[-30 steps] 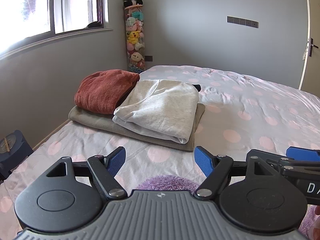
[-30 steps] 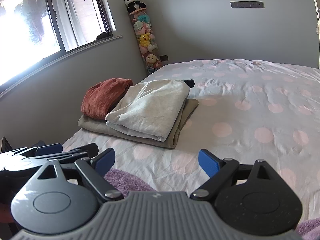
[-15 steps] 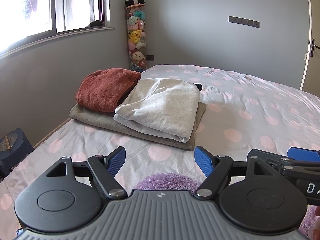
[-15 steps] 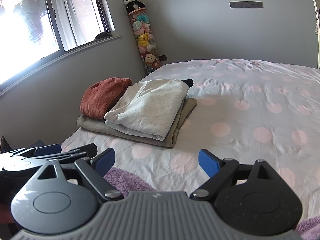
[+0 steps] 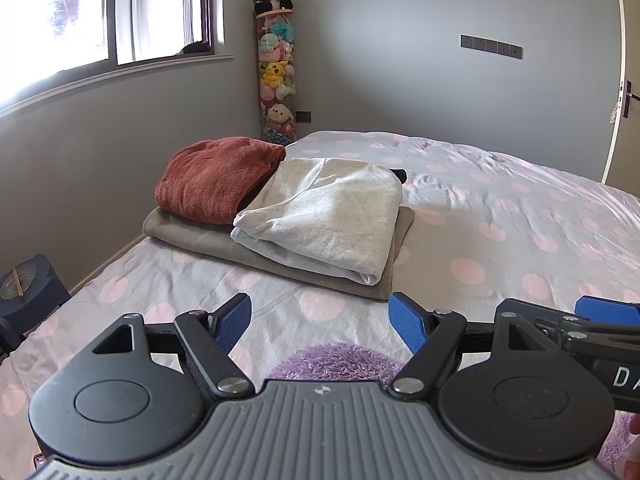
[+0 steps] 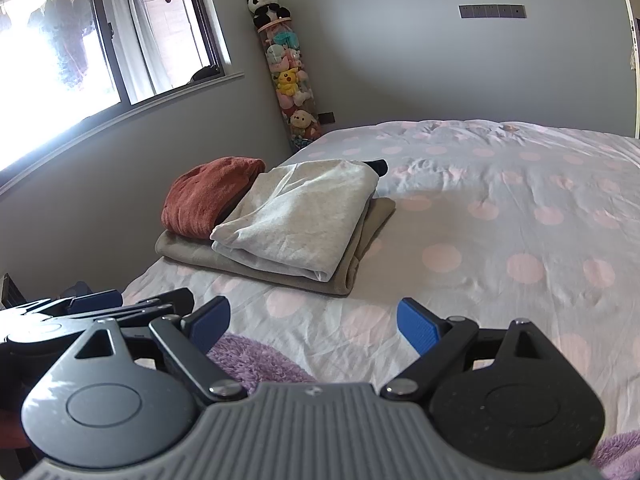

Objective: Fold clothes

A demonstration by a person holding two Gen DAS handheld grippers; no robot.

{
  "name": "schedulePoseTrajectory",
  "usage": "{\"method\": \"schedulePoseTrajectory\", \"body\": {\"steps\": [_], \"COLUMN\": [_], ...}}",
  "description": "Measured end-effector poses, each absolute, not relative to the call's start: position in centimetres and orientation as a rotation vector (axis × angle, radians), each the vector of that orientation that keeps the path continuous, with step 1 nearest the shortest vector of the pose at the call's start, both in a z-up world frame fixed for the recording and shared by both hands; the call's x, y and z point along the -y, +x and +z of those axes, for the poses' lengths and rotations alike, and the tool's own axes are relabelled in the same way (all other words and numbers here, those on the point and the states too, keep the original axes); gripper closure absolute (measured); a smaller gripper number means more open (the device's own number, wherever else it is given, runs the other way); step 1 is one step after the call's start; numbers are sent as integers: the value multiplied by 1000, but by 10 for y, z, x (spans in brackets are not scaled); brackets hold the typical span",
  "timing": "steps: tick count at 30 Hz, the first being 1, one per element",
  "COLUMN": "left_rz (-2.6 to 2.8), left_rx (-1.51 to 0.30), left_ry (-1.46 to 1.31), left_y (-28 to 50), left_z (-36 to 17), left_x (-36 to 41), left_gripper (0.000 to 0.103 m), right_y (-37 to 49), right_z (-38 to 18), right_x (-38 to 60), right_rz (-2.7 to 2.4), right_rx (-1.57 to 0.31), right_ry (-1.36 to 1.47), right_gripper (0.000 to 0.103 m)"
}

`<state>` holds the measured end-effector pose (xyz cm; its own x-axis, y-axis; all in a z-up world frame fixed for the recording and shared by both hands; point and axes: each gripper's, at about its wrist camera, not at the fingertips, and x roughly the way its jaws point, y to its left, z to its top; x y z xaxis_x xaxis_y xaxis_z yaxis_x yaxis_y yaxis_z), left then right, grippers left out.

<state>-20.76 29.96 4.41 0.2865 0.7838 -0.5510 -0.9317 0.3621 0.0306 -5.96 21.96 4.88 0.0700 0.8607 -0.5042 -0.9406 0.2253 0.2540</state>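
Note:
A fluffy purple garment (image 5: 336, 362) lies on the bed just below and between the blue pads of my left gripper (image 5: 320, 322), which is open and holds nothing. The same purple garment (image 6: 256, 360) shows under my right gripper (image 6: 314, 322), also open and empty. Farther up the bed sits a stack of folded clothes: a light grey top (image 5: 324, 216) and a rust-red fleece (image 5: 212, 178) on a beige piece (image 5: 192, 236). In the right wrist view the stack appears as the grey top (image 6: 296, 216), red fleece (image 6: 208, 192) and beige piece (image 6: 180, 250). The two grippers hover side by side.
The bed (image 5: 520, 220) has a grey cover with pink dots. A tall clear tube of plush toys (image 5: 276, 68) stands in the corner by the window (image 5: 100, 12). A dark blue object (image 5: 24, 288) sits on the floor at left. A door (image 5: 628, 96) is at right.
Both views have shifted slightly; the folded stack sits a little lower and farther left in the right wrist view. Both grippers stay open.

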Motion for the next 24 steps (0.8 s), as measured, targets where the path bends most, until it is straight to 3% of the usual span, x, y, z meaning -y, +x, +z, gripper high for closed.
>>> {"method": "schedulePoseTrajectory", "body": {"steps": [24], "left_rz": [1178], "left_rx": [-499], "left_ry": [-339], "left_y": [-213], "left_z": [41], "left_x": [-296], "left_gripper": [28], "right_y": [-60], "right_z": [46], "right_x": [-215], "right_rz": [1383], "right_rx": [-650], "right_ry": [-138], "right_gripper": [11]}}
